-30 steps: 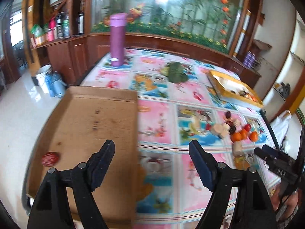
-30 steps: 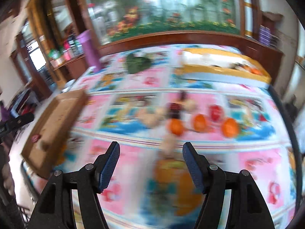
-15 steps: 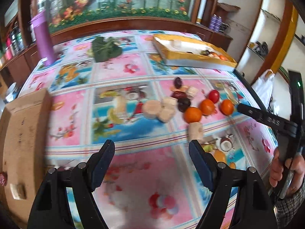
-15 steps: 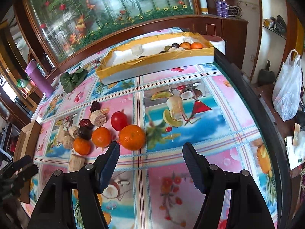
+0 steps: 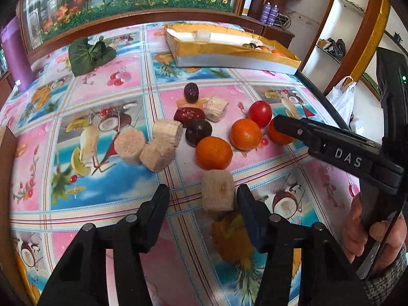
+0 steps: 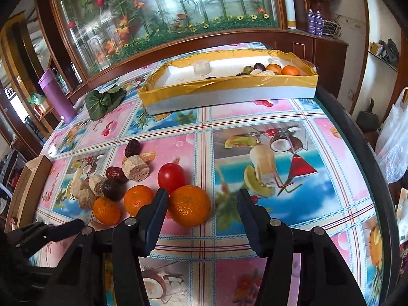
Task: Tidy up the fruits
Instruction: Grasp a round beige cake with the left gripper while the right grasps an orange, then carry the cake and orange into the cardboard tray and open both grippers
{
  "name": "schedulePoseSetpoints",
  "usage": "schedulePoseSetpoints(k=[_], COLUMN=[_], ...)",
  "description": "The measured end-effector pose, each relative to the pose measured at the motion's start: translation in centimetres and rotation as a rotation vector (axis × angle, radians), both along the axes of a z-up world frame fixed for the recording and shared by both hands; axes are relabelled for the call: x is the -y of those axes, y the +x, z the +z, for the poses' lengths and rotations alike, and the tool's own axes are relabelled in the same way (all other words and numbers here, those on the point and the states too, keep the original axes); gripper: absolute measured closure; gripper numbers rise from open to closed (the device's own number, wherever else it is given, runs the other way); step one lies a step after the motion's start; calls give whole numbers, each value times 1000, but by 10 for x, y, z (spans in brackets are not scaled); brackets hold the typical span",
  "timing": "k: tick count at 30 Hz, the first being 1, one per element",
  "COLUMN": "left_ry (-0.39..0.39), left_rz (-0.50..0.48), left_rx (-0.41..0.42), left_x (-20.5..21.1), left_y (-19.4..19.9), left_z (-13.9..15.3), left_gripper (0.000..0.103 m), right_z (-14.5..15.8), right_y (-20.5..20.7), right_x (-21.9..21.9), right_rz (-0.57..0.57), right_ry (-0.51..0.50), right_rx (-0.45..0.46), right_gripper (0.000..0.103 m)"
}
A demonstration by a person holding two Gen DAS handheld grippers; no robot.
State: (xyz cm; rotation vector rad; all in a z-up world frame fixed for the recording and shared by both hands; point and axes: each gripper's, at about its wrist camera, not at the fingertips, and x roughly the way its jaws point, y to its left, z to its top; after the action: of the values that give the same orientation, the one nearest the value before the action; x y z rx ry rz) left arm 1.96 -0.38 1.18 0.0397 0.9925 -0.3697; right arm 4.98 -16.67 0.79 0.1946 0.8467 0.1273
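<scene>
Loose fruit lies on the patterned tablecloth: three oranges, a red tomato (image 5: 260,113), dark dates (image 5: 198,132) and several beige round chunks. My left gripper (image 5: 202,199) is open, its jaws either side of the nearest beige chunk (image 5: 218,193). My right gripper (image 6: 202,200) is open, the largest orange (image 6: 190,205) just inside its left jaw. In the left wrist view the right gripper (image 5: 331,140) reaches in from the right over that orange (image 5: 279,135). A yellow-lined box (image 6: 229,91) at the back holds several fruits.
A brown cardboard box (image 6: 28,186) sits at the table's left edge. A purple bottle (image 6: 54,97) and a green leaf bundle (image 6: 104,99) stand at the back left. The table's dark edge (image 6: 357,153) runs along the right, a white plastic bag (image 6: 392,140) beyond it.
Both grippers have moved closer to the fruit pile. The left one swung from the cardboard box to the beige chunk. The right one came down beside the largest orange.
</scene>
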Motion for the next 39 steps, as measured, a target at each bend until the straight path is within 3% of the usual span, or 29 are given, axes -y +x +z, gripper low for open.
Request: schedulePoseSetpoints(k=[3,5,9,16,24,29,34,39], left_ry=[0,11,25,-17,-53,-88,-127,-139], left_rz=[-3,-3,6,45,103,169,229,280], left_rx=[5,21,38,17,64,127,185,266], left_x=[3,5,4,-12,-45,-77,-109,-152], left_y=[0,-1,-3,-10,-38,-60,-84,-111], left_z=[-1,-2,-1,5,31,57,83,128], left_gripper=[51,52,78,78,77,77,77,77], right_z=[-2,-4,-8,-9,-5,23,59,99], right_y=[0,0,0,-3,-9,-33,-59,-78], right_x=[-4,-6,-12,-14,-18,-19,-43,-68], right_rz=[15,31,50,46,23,29,72,137], right_ry=[2,9,1,-7,-51,65,53,88], right_rx=[-5,-14,-31,-18,2,42,99,154], right_gripper=[45,53,67,68,68,67,67,67])
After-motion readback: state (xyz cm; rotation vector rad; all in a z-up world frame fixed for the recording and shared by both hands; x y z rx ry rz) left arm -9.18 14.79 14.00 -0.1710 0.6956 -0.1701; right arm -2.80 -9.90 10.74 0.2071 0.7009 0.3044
